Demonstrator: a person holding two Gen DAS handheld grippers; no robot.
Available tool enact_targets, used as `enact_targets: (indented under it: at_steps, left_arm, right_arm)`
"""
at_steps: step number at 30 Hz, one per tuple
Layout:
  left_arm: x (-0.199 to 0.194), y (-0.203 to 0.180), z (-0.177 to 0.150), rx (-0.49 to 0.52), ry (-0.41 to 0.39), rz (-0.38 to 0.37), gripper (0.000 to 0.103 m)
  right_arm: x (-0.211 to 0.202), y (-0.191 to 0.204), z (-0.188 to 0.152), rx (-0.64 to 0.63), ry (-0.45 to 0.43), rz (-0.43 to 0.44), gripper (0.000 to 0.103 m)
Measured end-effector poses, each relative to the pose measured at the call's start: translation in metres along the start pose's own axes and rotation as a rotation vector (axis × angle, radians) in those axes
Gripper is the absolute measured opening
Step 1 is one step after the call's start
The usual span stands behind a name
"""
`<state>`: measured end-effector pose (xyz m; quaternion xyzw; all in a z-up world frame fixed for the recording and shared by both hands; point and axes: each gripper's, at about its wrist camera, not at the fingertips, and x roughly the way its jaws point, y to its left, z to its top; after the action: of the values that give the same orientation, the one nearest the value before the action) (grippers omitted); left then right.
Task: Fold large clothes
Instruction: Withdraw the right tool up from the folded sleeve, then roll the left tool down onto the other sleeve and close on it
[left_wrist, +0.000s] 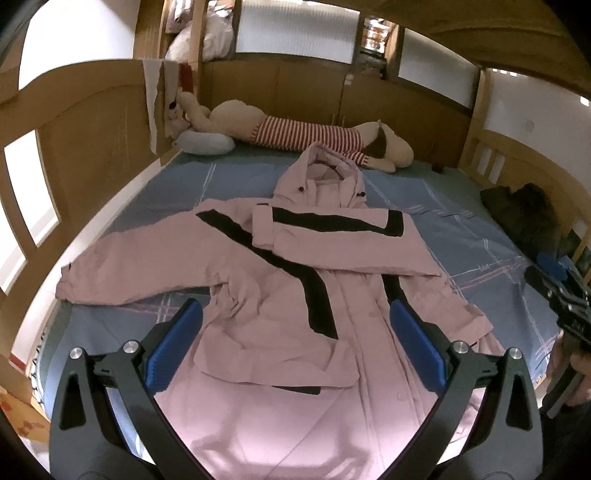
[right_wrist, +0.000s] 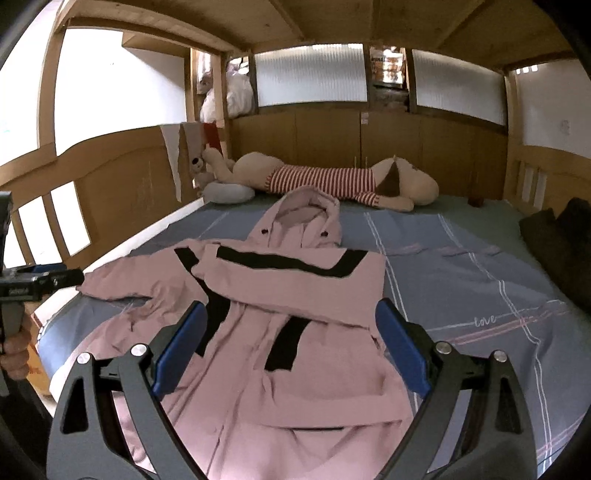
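Bunk bed (left_wrist: 461, 236) sheet | pink coat (left_wrist: 288, 295) lay flat, right sleeve (left_wrist: 332, 232) folded across chest | left hand-held gripper (left_wrist: 295, 347) and right hand-held gripper (right_wrist: 291, 343) wide open, empty | next, probably: fold left sleeve (left_wrist: 133, 273) in.

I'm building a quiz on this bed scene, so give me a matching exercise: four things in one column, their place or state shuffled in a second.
Things:
1. pink coat
2. plush toy
3. dark garment
4. grey pillow

Places or states:
A. bundled at the bed's right edge
B. lying along the headboard
C. spread on the bed, one sleeve folded across
D. at the far left corner

Pairs: 1-C, 2-B, 3-A, 4-D
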<state>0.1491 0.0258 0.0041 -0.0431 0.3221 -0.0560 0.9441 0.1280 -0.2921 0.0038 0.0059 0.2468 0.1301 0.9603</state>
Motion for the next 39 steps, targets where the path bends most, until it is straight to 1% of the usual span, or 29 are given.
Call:
enact_targets:
  at_steps: [4,8,11,14,16,18,21,23,25,26,29,30,32,35,38,39]
  left_arm:
    - [0.008,-0.007,0.001,0.013,0.011,0.032,0.101]
    - [0.012,-0.01,0.001,0.019,0.012,0.015,0.101]
    - [0.016,-0.009,0.001,0.024,0.022,0.012,0.101]
    - [0.018,0.001,0.003,0.0,0.039,-0.046,0.101]
    - [0.023,0.014,0.006,-0.045,0.055,-0.067,0.101]
    - [0.027,0.031,0.01,-0.105,0.073,-0.107,0.101]
    - [0.033,0.065,0.015,-0.225,0.096,-0.154,0.101]
    - [0.039,0.097,0.018,-0.346,0.113,-0.223,0.101]
    - [0.043,0.124,0.016,-0.452,0.122,-0.259,0.101]
    - [0.045,0.145,0.015,-0.531,0.124,-0.283,0.101]
    - [0.045,0.193,0.009,-0.686,0.103,-0.297,0.101]
    - [0.044,0.216,0.004,-0.758,0.085,-0.293,0.101]
    - [0.043,0.249,-0.004,-0.864,0.061,-0.297,0.101]
    - [0.048,0.304,-0.023,-1.037,0.038,-0.341,0.101]
    - [0.056,0.342,-0.039,-1.166,0.025,-0.36,0.101]
    - [0.058,0.35,-0.043,-1.191,0.021,-0.358,0.101]
  right_arm:
    - [-0.01,-0.002,0.002,0.015,-0.024,0.019,0.093]
    - [-0.019,-0.005,0.007,0.034,-0.052,0.037,0.093]
    - [-0.021,-0.008,0.008,0.05,-0.054,0.05,0.093]
    - [-0.022,-0.008,0.008,0.05,-0.05,0.051,0.093]
    - [-0.021,-0.009,0.008,0.054,-0.052,0.053,0.093]
    - [-0.021,-0.009,0.007,0.059,-0.051,0.054,0.093]
    - [-0.02,-0.011,0.007,0.062,-0.05,0.055,0.093]
    - [-0.019,-0.011,0.007,0.067,-0.044,0.057,0.092]
    - [-0.018,-0.012,0.007,0.069,-0.039,0.058,0.093]
    - [-0.017,-0.012,0.006,0.07,-0.037,0.059,0.093]
    - [-0.016,-0.011,0.006,0.073,-0.031,0.064,0.093]
    - [-0.015,-0.011,0.006,0.073,-0.03,0.065,0.093]
    - [-0.013,-0.012,0.006,0.078,-0.023,0.068,0.093]
    - [-0.011,-0.012,0.006,0.087,-0.015,0.076,0.093]
    - [-0.009,-0.012,0.007,0.09,-0.011,0.08,0.093]
    - [-0.008,-0.012,0.007,0.093,-0.009,0.084,0.093]
